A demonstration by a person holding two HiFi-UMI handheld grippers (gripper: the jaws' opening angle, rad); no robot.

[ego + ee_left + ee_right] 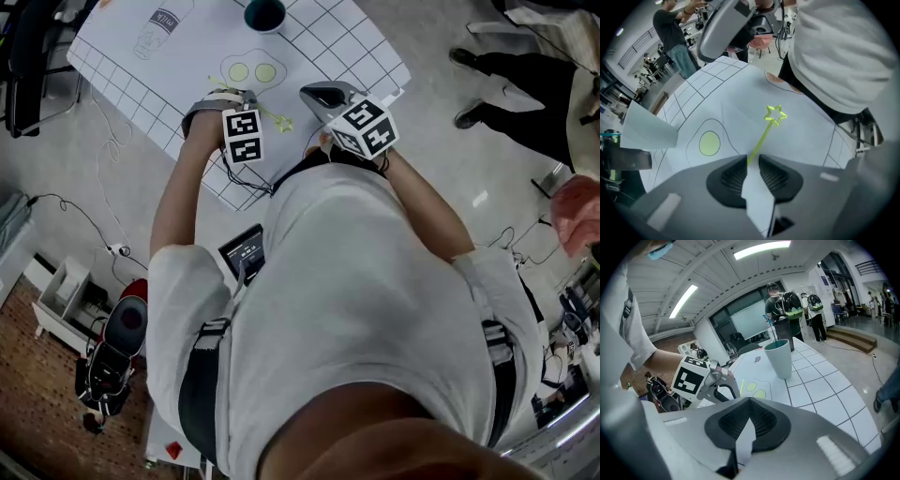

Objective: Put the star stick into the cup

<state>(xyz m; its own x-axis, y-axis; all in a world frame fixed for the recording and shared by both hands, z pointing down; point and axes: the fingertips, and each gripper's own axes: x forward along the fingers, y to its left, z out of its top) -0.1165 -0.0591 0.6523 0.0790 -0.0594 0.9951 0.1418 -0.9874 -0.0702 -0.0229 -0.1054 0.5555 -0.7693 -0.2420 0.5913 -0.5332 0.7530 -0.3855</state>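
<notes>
The thin yellow-green plastic stick with a star-shaped tip (764, 133) lies on the white counter with a printed grid (740, 89). It is just beside a drawn outline holding yellow-green discs (709, 143) and well apart from the dark teal cup (779, 357), which stands at the counter's far edge. The left gripper (751, 161) is down at the stick's plain end. Its ribbed black fingers (731, 176) stand a narrow gap apart, wider than the stick, whose end sits between their tips. To the right, the right gripper (750, 403) hangs above the counter, its fingers (766, 420) closed together on nothing
</notes>
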